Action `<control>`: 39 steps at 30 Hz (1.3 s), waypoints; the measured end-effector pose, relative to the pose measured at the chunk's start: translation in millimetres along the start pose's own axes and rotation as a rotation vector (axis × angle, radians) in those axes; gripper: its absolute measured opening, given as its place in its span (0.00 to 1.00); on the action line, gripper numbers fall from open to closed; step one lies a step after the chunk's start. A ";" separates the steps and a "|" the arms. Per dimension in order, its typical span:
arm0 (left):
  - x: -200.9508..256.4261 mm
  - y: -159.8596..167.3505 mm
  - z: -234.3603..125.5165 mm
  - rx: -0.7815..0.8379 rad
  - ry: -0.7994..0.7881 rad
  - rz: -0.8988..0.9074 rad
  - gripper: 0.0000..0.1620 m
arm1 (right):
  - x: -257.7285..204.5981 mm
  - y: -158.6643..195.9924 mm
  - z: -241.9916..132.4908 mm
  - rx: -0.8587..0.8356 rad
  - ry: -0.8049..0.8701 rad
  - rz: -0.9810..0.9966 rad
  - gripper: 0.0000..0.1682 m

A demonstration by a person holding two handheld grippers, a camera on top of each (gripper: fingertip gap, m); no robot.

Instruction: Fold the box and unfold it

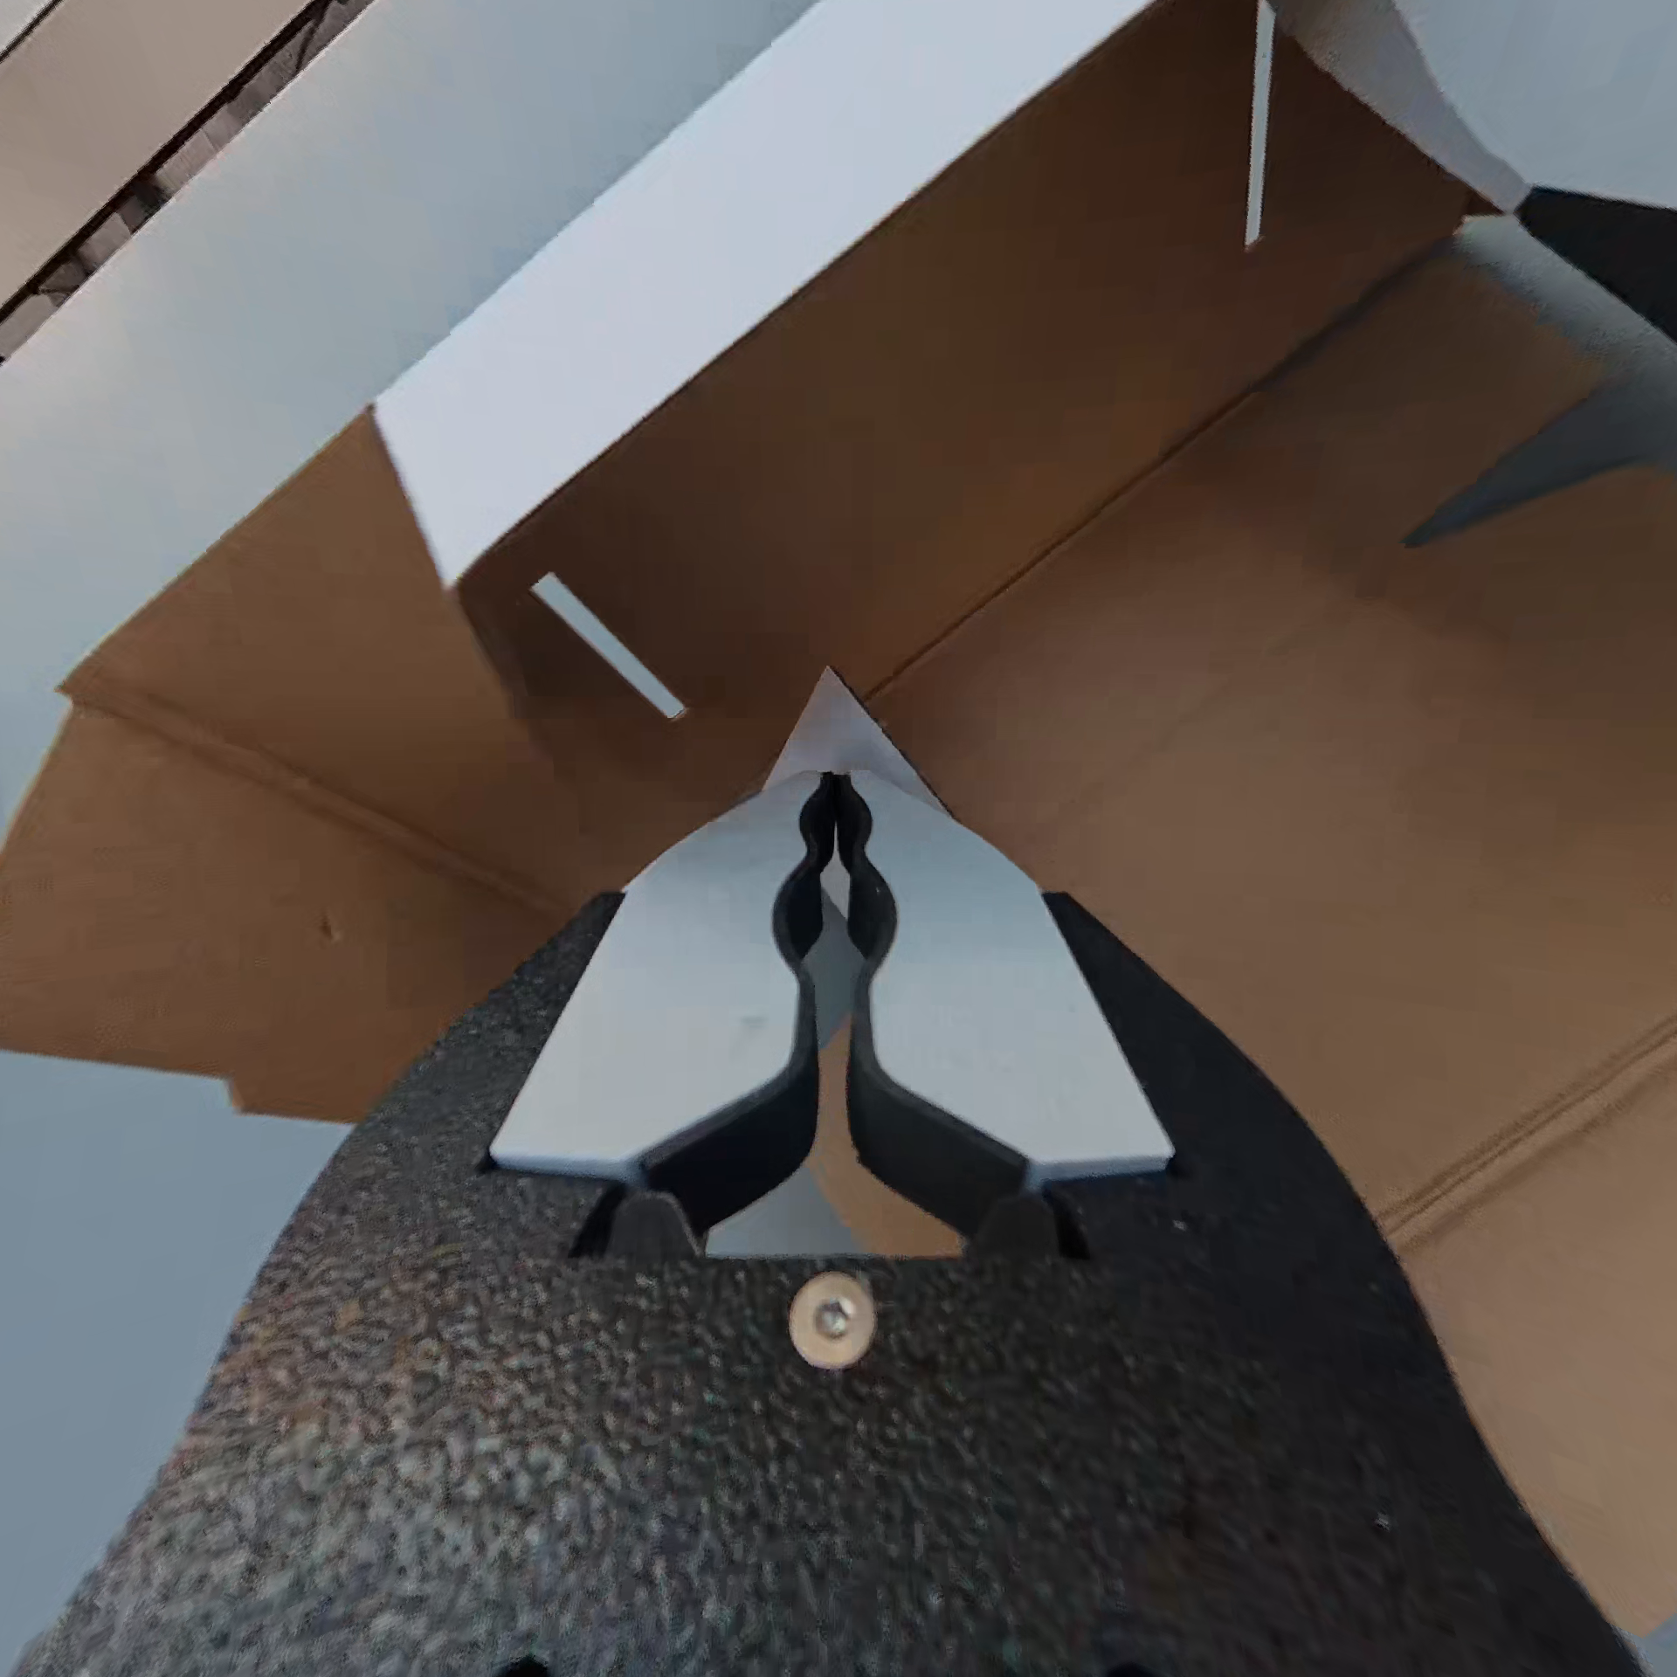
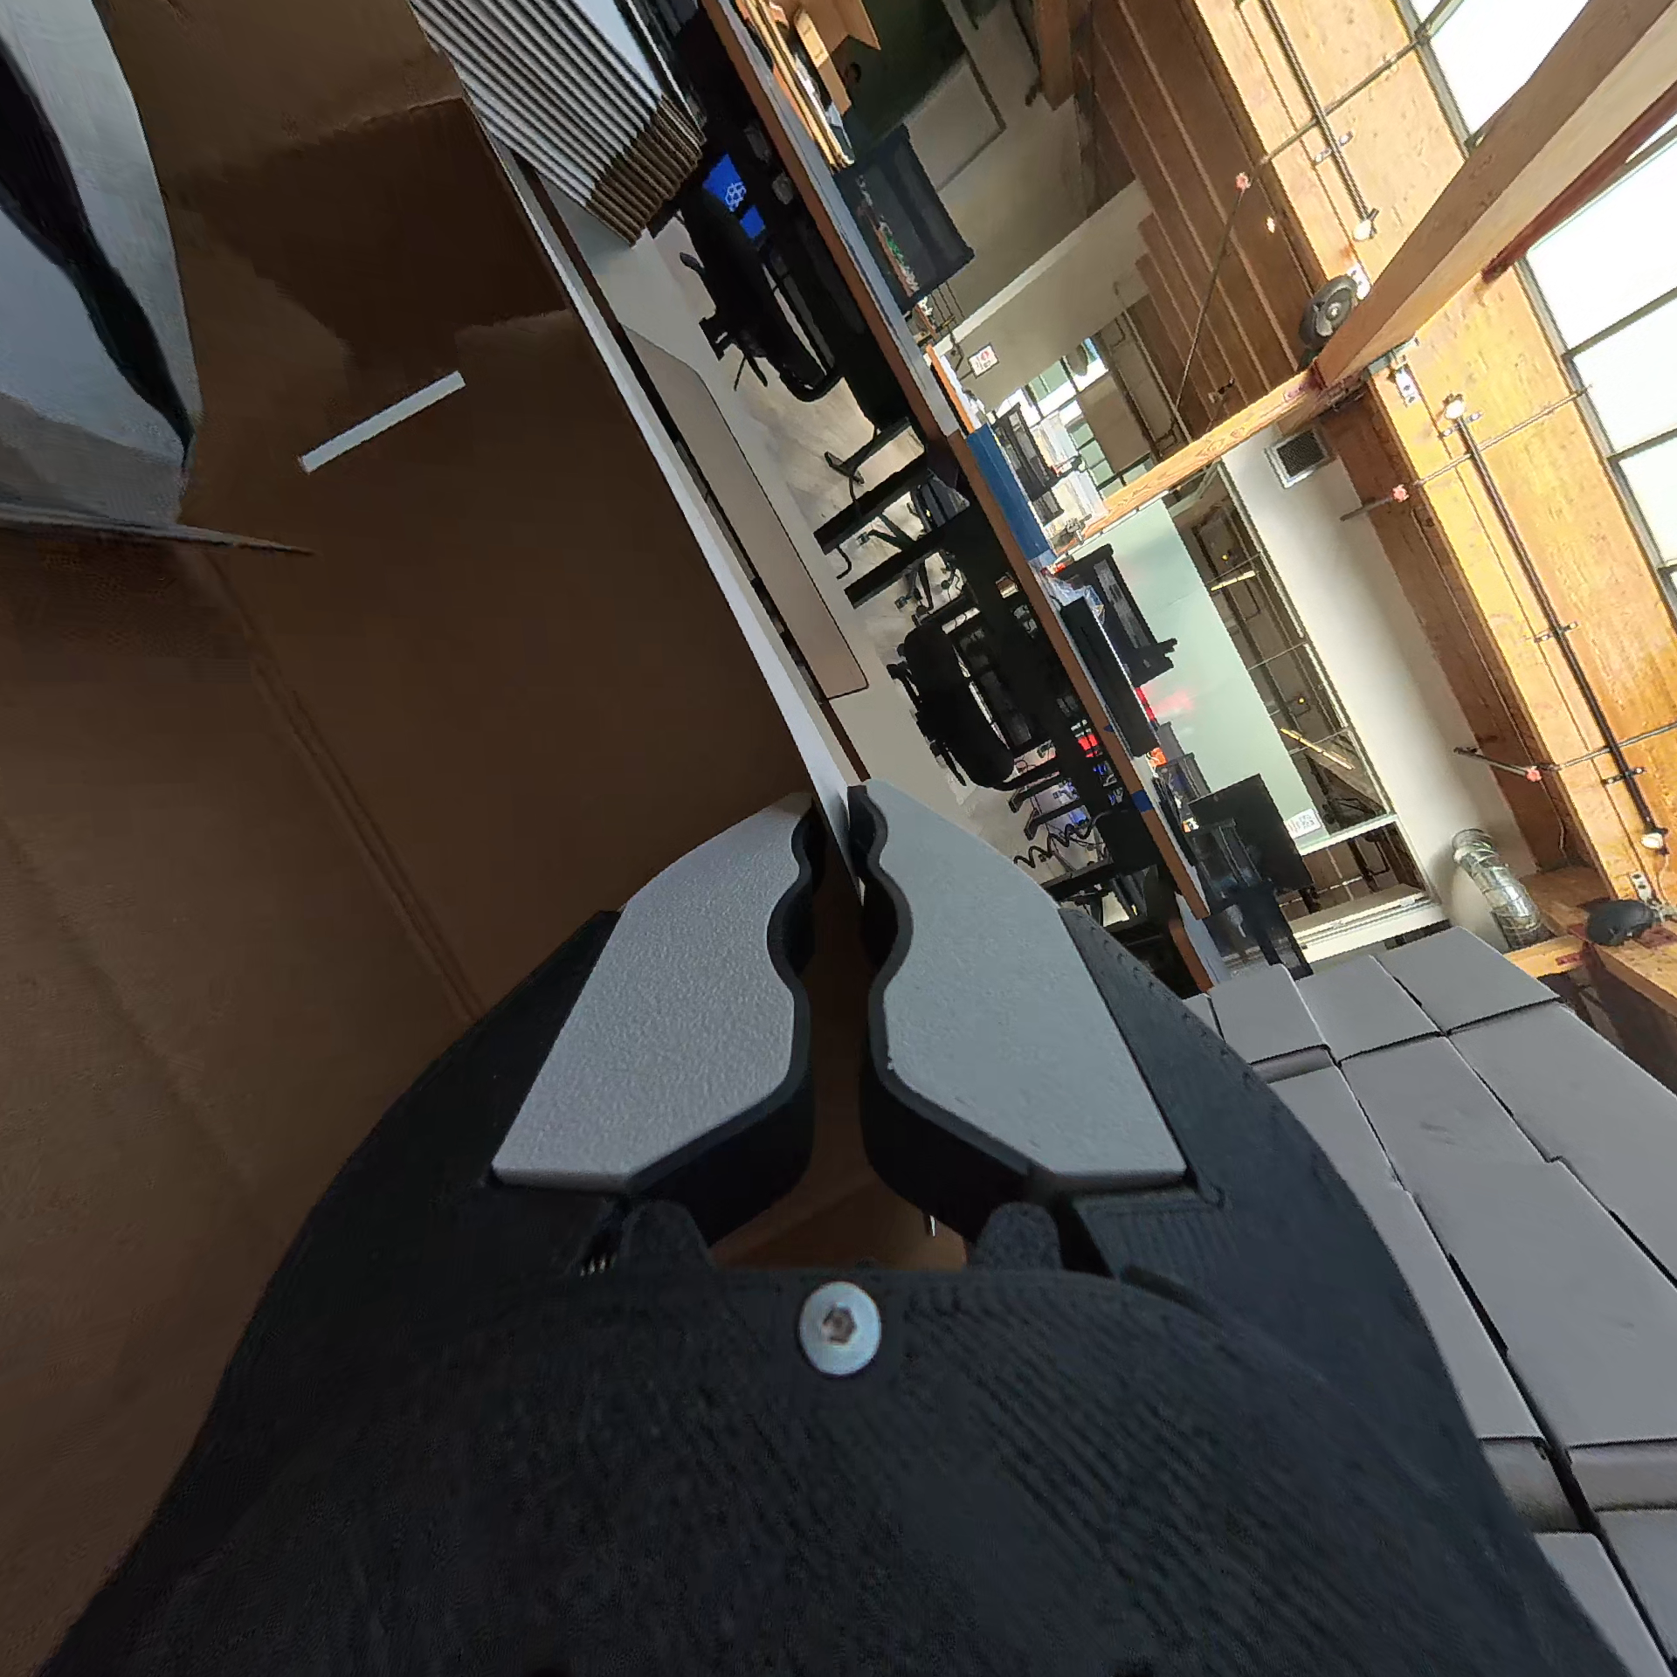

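Note:
The box [image 1: 1134,590] is a cardboard blank, brown inside and white outside, partly folded with slotted flaps standing up. My left gripper [image 1: 830,789] is shut, pinching the box's edge at a corner between two panels. In the right wrist view the box [image 2: 408,726] fills the left half as a tilted brown panel with a white slot. My right gripper [image 2: 835,817] is shut on that panel's white-edged rim, which runs between its fingertips. Another flap of the box [image 2: 82,363] shows white at the upper left.
The white table [image 1: 181,272] lies under the box. A stack of flat cardboard blanks [image 2: 590,100] stands at the table's far end. Several folded grey-white boxes [image 2: 1452,1134] sit at the lower right. Desks and black chairs [image 2: 953,690] fill the room beyond.

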State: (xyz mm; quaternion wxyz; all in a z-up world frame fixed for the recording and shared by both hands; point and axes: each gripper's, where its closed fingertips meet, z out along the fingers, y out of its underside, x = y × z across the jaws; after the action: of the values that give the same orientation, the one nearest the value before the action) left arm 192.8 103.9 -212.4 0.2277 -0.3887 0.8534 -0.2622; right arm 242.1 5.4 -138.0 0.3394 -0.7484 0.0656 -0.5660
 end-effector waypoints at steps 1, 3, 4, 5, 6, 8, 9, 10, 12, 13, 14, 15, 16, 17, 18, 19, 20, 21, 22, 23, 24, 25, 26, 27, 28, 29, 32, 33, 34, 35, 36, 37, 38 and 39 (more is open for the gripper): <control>5.0 0.5 4.6 -0.006 -0.011 0.050 0.00 | -0.3 -0.3 -0.7 0.008 -0.001 -0.011 0.03; 11.6 3.9 12.6 -0.031 -0.052 0.160 0.00 | -0.8 -0.7 -2.4 0.023 -0.009 0.000 0.03; 13.6 6.2 16.0 -0.049 -0.077 0.215 0.00 | -1.1 -0.9 -3.1 0.025 -0.008 -0.002 0.03; 14.8 8.8 18.5 -0.069 -0.106 0.262 0.00 | -1.3 -1.3 -3.6 0.026 -0.004 -0.013 0.03; 14.6 8.0 18.3 -0.072 -0.141 0.301 0.00 | -1.4 -1.4 -4.1 0.027 0.002 -0.024 0.03; 14.4 7.8 18.0 -0.077 -0.180 0.353 0.00 | -1.4 -1.3 -4.3 0.033 0.006 -0.026 0.03; 14.2 7.5 17.7 -0.070 -0.181 0.360 0.00 | -1.4 -1.2 -4.3 0.036 0.007 -0.029 0.03; 13.7 6.0 15.8 -0.051 -0.176 0.346 0.00 | -1.4 -1.2 -4.4 0.038 0.011 -0.036 0.03; 9.4 -3.2 2.2 0.030 -0.172 0.309 0.00 | -1.6 -1.9 -6.0 0.044 0.023 -0.059 0.03; 9.6 -11.4 -9.7 0.105 -0.148 0.312 0.00 | -1.9 -2.2 -7.3 0.048 0.029 -0.078 0.03; 12.2 -18.6 -24.2 0.179 -0.099 0.311 0.00 | -2.0 -2.6 -8.6 0.053 0.035 -0.099 0.03; 13.7 -25.4 -40.8 0.248 -0.040 0.287 0.00 | -2.2 -3.2 -9.7 0.061 0.042 -0.119 0.03; 12.0 -33.8 -59.2 0.324 0.018 0.242 0.01 | -2.3 -3.5 -10.6 0.070 0.052 -0.135 0.03; 3.7 -42.9 -78.0 0.400 0.051 0.187 0.02 | -2.6 -3.4 -10.8 0.073 0.058 -0.142 0.03; -14.6 -50.2 -94.5 0.462 0.030 0.134 0.03 | -2.6 -3.5 -10.8 0.073 0.060 -0.145 0.03; -39.1 -53.5 -106.4 0.502 -0.026 0.099 0.04 | -2.4 -3.8 -11.0 0.073 0.057 -0.146 0.03; -64.7 -51.6 -111.7 0.510 -0.087 0.082 0.06 | -2.4 -4.1 -11.4 0.075 0.053 -0.143 0.03; -89.7 -45.0 -110.0 0.489 -0.142 0.070 0.07 | -2.6 -4.7 -12.3 0.082 0.049 -0.145 0.03; -111.9 -36.2 -103.0 0.454 -0.181 0.057 0.08 | -2.9 -5.3 -13.6 0.093 0.046 -0.157 0.03; -129.0 -26.9 -92.5 0.420 -0.197 0.047 0.11 | -3.6 -6.0 -15.3 0.104 0.042 -0.171 0.03; -139.4 -19.2 -80.4 0.397 -0.185 0.036 0.12 | -4.2 -7.0 -17.3 0.118 0.042 -0.184 0.03; -144.6 -14.1 -68.6 0.390 -0.154 0.019 0.13 | -5.0 -7.8 -19.5 0.129 0.044 -0.201 0.03; -145.2 -10.7 -57.1 0.388 -0.109 0.003 0.15 | -5.8 -8.7 -21.6 0.139 0.047 -0.225 0.03; -142.2 -8.2 -46.7 0.383 -0.055 -0.001 0.17 | -6.5 -9.4 -23.7 0.147 0.050 -0.255 0.02; -138.8 -5.8 -37.8 0.370 -0.011 0.003 0.19 | -7.1 -10.0 -25.5 0.151 0.052 -0.285 0.02; -135.7 -4.3 -30.5 0.357 0.020 0.006 0.21 | -7.7 -10.6 -27.0 0.152 0.052 -0.308 0.02; -118.8 -3.4 -17.1 0.339 0.107 0.030 0.25 | -8.6 -11.2 -29.3 0.130 0.045 -0.342 0.02; -112.6 -3.6 -15.3 0.337 0.126 0.043 0.27 | -8.8 -11.2 -29.5 0.116 0.045 -0.347 0.02; -107.7 -3.7 -15.1 0.339 0.135 0.050 0.23 | -9.0 -11.3 -29.6 0.101 0.048 -0.354 0.02; -103.8 -3.3 -16.2 0.340 0.142 0.051 0.17 | -8.9 -10.8 -29.4 0.079 0.056 -0.363 0.02; -100.0 -2.3 -17.6 0.340 0.145 0.045 0.13 | -8.9 -9.9 -28.8 0.049 0.067 -0.366 0.02; -95.7 -1.4 -19.2 0.342 0.141 0.043 0.08 | -8.8 -9.3 -28.6 0.021 0.079 -0.364 0.02; -91.0 -0.8 -20.8 0.350 0.128 0.048 0.00 | -9.2 -9.0 -28.6 -0.005 0.090 -0.360 0.02; -90.7 -0.4 -22.3 0.357 0.075 0.046 0.00 | -9.5 -8.5 -28.5 -0.032 0.098 -0.356 0.02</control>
State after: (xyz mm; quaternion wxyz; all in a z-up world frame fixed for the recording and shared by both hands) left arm 233.7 180.8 -178.5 0.2672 -0.3125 0.8099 -0.4184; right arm 210.9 4.1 -137.0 0.2182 -0.7251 -0.0426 -0.6518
